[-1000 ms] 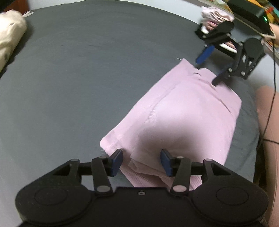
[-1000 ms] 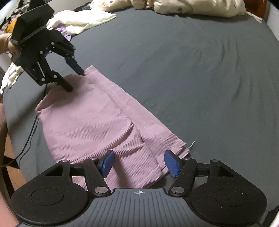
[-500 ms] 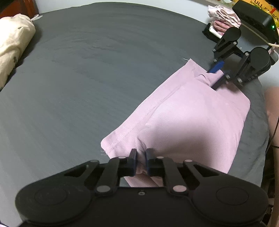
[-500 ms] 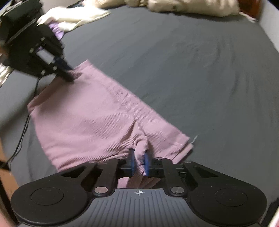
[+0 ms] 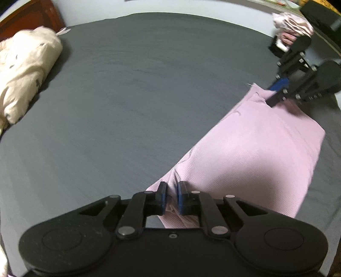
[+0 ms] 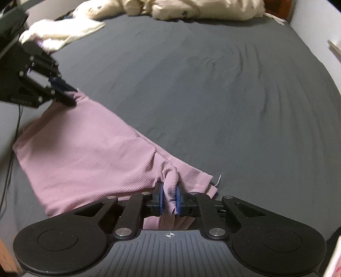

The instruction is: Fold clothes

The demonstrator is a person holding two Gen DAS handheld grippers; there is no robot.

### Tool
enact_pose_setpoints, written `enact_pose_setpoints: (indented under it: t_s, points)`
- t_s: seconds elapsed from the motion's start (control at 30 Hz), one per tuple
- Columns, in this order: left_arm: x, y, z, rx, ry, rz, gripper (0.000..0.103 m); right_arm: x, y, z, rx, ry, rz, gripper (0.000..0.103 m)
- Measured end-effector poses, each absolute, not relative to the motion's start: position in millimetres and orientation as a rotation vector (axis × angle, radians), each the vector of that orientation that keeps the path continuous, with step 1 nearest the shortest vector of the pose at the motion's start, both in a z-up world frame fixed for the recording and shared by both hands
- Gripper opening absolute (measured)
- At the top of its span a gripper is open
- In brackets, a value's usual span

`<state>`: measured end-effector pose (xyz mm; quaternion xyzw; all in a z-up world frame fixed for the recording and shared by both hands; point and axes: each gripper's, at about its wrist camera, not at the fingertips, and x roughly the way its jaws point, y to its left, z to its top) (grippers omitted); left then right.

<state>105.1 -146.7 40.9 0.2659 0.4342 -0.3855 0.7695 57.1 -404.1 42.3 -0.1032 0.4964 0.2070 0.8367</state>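
Blue-padded, the left gripper (image 5: 172, 197) is pinched tight on one end of the pink ribbed garment (image 5: 255, 153); the right gripper (image 6: 169, 199) clamps a bunched fold at the other end. Between them the cloth sags onto the dark grey bedsheet (image 6: 213, 95). Cream bedding (image 6: 191, 8) lies well apart, nothing blocking.

garment: pink ribbed shorts (image 6: 89, 153), folded flat, stitched hem along one edge
location: on dark grey bed sheet (image 6: 213, 95), near its edge
pose: stretched between two pinched corners; the span between them raised off the sheet
state: fabric bunched at each pinch; loose thread at hem corner
hold: left gripper (image 5: 172, 197) and right gripper (image 6: 169, 200) each clamped on an opposite end
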Motion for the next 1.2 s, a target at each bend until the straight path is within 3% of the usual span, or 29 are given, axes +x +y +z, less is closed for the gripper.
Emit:
enact_pose_setpoints:
  t_s: [0.13,0.2,0.27,0.33,0.37,0.43,0.67,0.77,0.97,1.07,1.13,1.2]
  points:
    - [103,-136,43,0.515,0.941,-0.803,0.030,45,-419,52,-0.148,1.020,0.398,0.011]
    - [100,-126,48,0.477,0.936,-0.796,0.033,34,-426,59,-0.130,0.993,0.373,0.014]
    - [94,-114,53,0.443,0.933,-0.794,0.036,23,-432,66,-0.113,0.967,0.349,0.028]
    - [81,-100,59,0.418,0.926,-0.805,0.040,12,-438,71,-0.105,0.934,0.319,0.054]
    - [73,-95,61,0.407,0.925,-0.817,0.041,4,-440,73,-0.097,0.917,0.298,0.060]
    - [52,-84,62,0.395,0.920,-0.843,0.047,-12,-444,74,-0.060,0.919,0.272,0.062]
    - [-14,-71,49,0.418,0.877,-0.852,0.047,-70,-417,65,-0.079,0.984,0.282,0.062]
    - [-27,-75,38,0.438,0.857,-0.840,0.046,-80,-416,58,-0.009,0.960,0.253,0.061]
    - [-22,-77,27,0.347,0.882,-0.768,0.026,-73,-429,39,0.187,0.966,0.172,0.059]
    - [-19,-78,25,0.312,0.899,-0.755,0.016,-67,-438,36,0.249,0.974,0.162,0.043]
    - [-21,-79,25,0.311,0.899,-0.749,0.010,-64,-438,31,0.275,0.987,0.167,0.022]
    - [-22,-80,27,0.323,0.894,-0.743,0.007,-63,-443,32,0.313,0.987,0.188,0.008]
